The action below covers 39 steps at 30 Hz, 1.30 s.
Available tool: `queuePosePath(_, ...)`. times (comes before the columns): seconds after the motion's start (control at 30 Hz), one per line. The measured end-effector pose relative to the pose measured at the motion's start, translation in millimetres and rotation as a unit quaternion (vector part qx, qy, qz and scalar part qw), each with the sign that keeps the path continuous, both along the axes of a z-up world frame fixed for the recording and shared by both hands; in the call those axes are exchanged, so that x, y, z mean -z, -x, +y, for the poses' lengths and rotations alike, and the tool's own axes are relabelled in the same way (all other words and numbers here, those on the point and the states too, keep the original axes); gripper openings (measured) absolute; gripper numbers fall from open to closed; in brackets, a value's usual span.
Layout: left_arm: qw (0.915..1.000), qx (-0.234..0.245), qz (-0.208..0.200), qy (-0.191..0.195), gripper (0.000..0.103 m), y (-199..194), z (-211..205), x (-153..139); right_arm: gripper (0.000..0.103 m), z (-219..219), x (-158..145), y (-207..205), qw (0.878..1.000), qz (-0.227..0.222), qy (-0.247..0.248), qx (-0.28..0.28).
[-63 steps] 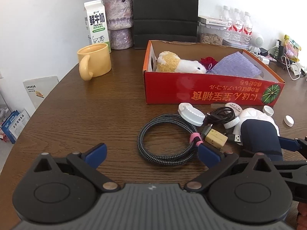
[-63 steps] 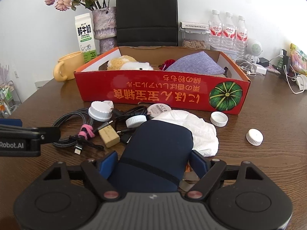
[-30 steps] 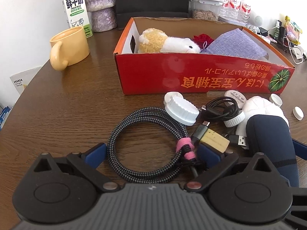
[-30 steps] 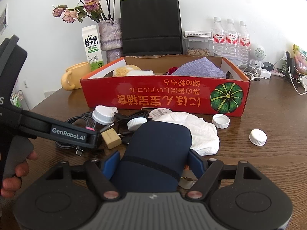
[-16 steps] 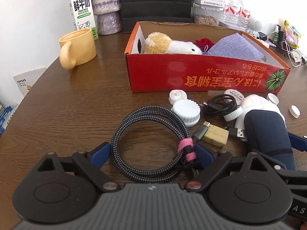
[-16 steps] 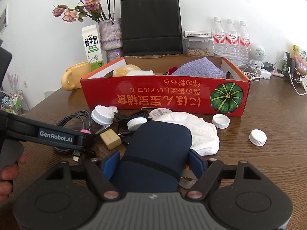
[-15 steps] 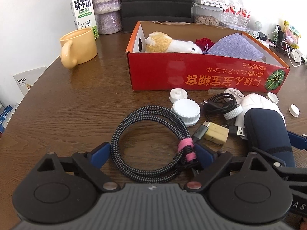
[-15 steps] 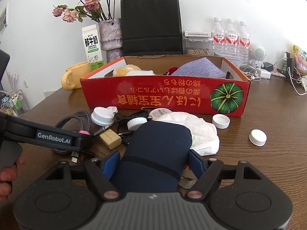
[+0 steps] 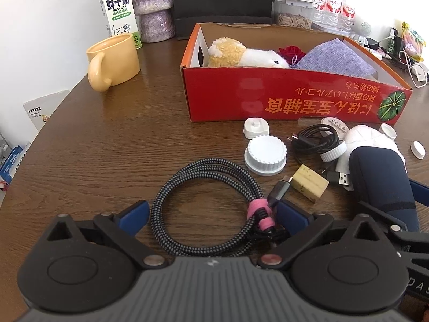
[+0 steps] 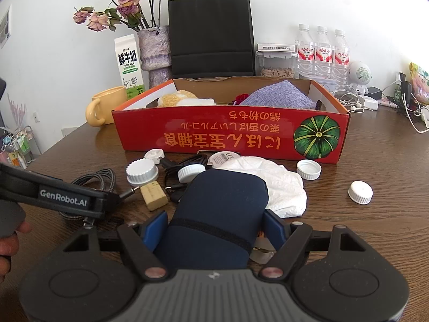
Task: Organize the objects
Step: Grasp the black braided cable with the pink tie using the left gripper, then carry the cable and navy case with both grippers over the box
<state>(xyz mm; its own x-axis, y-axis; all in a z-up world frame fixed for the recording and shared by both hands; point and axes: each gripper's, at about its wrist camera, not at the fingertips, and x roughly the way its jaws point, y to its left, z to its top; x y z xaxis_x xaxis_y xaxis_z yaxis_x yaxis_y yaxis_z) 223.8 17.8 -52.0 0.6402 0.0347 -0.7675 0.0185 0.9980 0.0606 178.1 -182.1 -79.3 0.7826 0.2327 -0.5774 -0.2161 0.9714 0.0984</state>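
Note:
A coiled braided cable [image 9: 203, 206] with a pink strap lies on the table between the wide-open blue fingers of my left gripper [image 9: 211, 213], which is low over it. My right gripper [image 10: 214, 228] is shut on a dark navy pouch [image 10: 217, 212], also showing in the left wrist view [image 9: 383, 185]. The red cardboard box [image 9: 281, 104] stands behind, holding a plush toy [image 9: 241, 53], a red rose and a purple cloth [image 9: 337, 56]. The box shows in the right wrist view too [image 10: 230, 134].
Loose on the table: a large white lid [image 9: 265, 155], a yellow block [image 9: 309, 183], a black cable [image 9: 316, 139], white caps [image 10: 360, 191], a crumpled white bag [image 10: 270, 179]. A yellow mug [image 9: 114, 60], milk carton [image 9: 120, 8], vase, black bag and bottles stand behind.
My left gripper has moved forward and down until its open fingers straddle the braided cable. My right gripper has stayed shut on the pouch, nearly still.

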Motion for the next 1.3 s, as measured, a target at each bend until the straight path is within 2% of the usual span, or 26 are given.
queuePosePath(0.17, 0.9997, -0.005, 0.003, 0.025, 0.103, -0.3, 7.0, 2.9, 0.076, 0.0, 0.0, 0.0, 1.0, 0.0, 0.0, 0.0)
queuePosePath(0.93, 0.9997, 0.005, -0.001, 0.024, 0.103, -1.1, 6.6, 3.8, 0.077, 1.0, -0.1, 0.5, 1.0, -0.001, 0.004, 0.0)
queuePosePath(1.0, 0.9997, 0.004, -0.003, 0.023, 0.103, -0.1, 6.0, 4.1, 0.075, 1.5, 0.2, 1.1, 1.0, -0.004, 0.007, -0.001)
queuePosePath(1.07, 0.9997, 0.005, -0.007, 0.024, 0.097, 2.5, 4.9, 2.9, 0.074, 2.3, 0.4, 1.9, 1.0, -0.006, 0.01, -0.003)
queuePosePath(1.3, 0.9997, 0.009, -0.008, 0.021, 0.095, 12.9, 0.9, -1.1, 0.067, -0.2, -8.7, 6.4, 1.0, -0.009, 0.002, -0.014)
